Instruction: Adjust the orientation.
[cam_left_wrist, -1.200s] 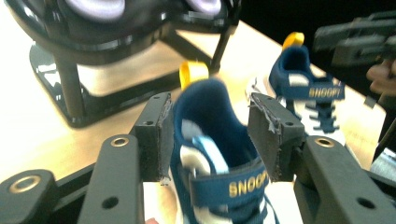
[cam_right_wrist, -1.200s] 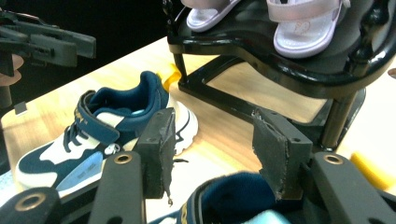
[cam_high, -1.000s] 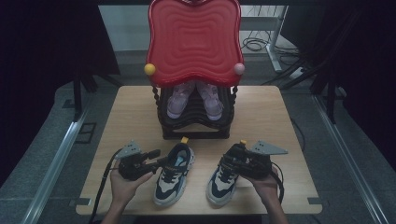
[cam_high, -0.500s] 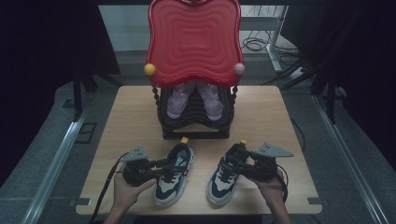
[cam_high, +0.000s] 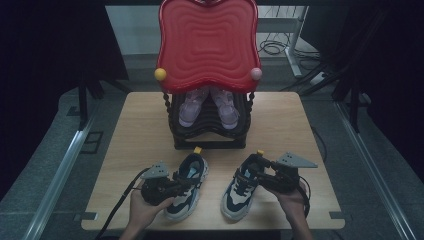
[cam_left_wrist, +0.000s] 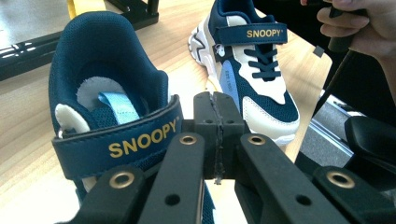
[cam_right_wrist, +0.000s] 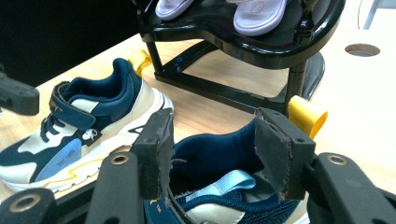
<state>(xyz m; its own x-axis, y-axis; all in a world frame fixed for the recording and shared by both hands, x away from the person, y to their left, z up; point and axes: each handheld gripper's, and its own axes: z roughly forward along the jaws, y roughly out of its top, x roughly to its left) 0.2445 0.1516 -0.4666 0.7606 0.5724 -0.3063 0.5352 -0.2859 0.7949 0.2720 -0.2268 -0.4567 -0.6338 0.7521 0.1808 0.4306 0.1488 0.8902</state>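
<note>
two kids' sneakers sit side by side near the front edge of the table (cam_high: 130, 125), navy/white w/ a velcro strap marked snoopy, toes toward the person, heels toward the black shoe rack (cam_high: 210, 132) further back, which has a red top and a pair of lilac shoes (cam_high: 207, 107) on its shelf. left hand-held gripper (cam_left_wrist: 217, 122) has just been closing and its jaws are now pressed together, pads meeting w/ no visible gap in the left gripper view; they sit just beside the strap and collar of the left sneaker (cam_high: 186, 187), and i can't tell if any edge of the shoe is pinched between them, prob nothing. right hand-held gripper (cam_right_wrist: 212, 154) has jaws apart, straddling the heel opening of the right sneaker (cam_high: 242, 189), one pad at each side of the collar, not clearly squeezing yet. handling, as a guess: these are light, soft-walled shoes; padded mesh collar will give under the pads, foam sole is stiffer. mesh and the worn pad faces should grip ok, not slippery, not fragile. best hold looks like the heel collar or the wall just behind the strap, pinching inside-to-outside; yellow heel loop (cam_right_wrist: 308, 115) is an alt but floppy, shoe would swing. the toe would droop a bit if lifted by the heel, so keep the lift slow
</note>
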